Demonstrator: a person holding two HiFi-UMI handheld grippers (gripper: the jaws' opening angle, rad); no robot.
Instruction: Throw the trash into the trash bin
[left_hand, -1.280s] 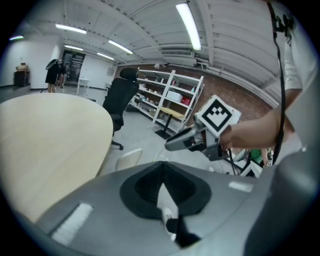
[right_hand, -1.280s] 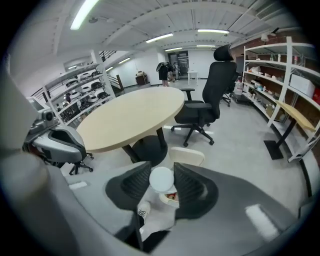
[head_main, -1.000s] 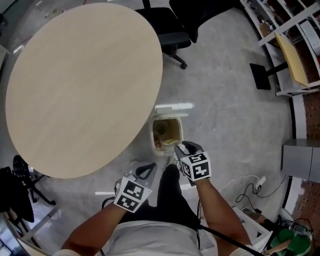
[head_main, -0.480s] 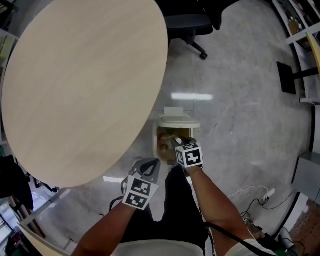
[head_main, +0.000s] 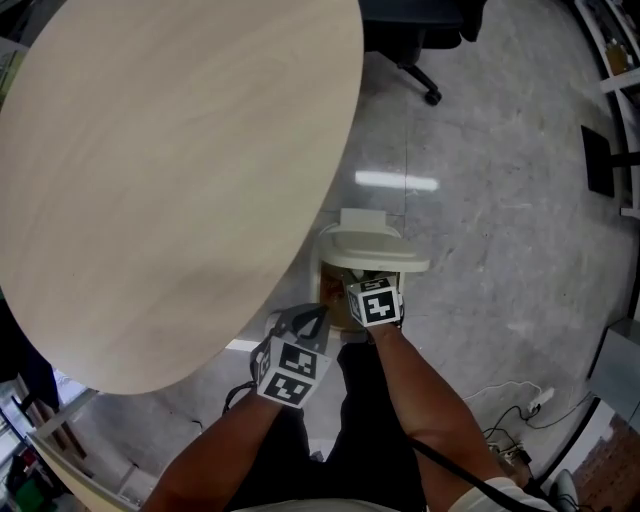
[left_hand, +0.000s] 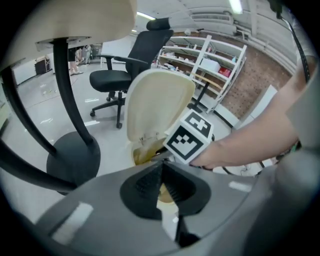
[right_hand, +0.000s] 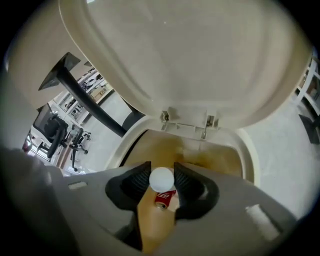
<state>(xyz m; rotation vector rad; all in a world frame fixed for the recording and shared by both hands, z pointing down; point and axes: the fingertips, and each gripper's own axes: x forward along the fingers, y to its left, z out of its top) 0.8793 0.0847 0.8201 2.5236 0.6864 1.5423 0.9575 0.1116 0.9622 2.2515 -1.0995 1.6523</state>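
Note:
A cream trash bin (head_main: 335, 290) stands on the floor by the table with its lid (head_main: 372, 252) tipped up. My right gripper (right_hand: 161, 175) is shut on a small white ball (right_hand: 161, 179) and points down into the bin's mouth (right_hand: 200, 152). A red can (right_hand: 164, 199) lies on the bin's brown bottom below the ball. In the head view the right gripper's marker cube (head_main: 375, 301) covers the bin's opening. My left gripper (left_hand: 161, 181) hangs just left of the bin, shut with nothing in it; its view shows the lid (left_hand: 157, 107) and the right cube (left_hand: 190, 141).
A large round wooden table (head_main: 170, 170) reaches over the bin's left side; its black leg and foot (left_hand: 72, 160) stand close by. A black office chair (left_hand: 115, 80) is behind the bin. Shelves (left_hand: 210, 70) line the far wall. Cables (head_main: 510, 410) lie on the grey floor.
Both grippers have come down toward the bin. The right one, with the ball, has gone from the bin's near edge to over its opening. The left one has drawn closer to the bin's side.

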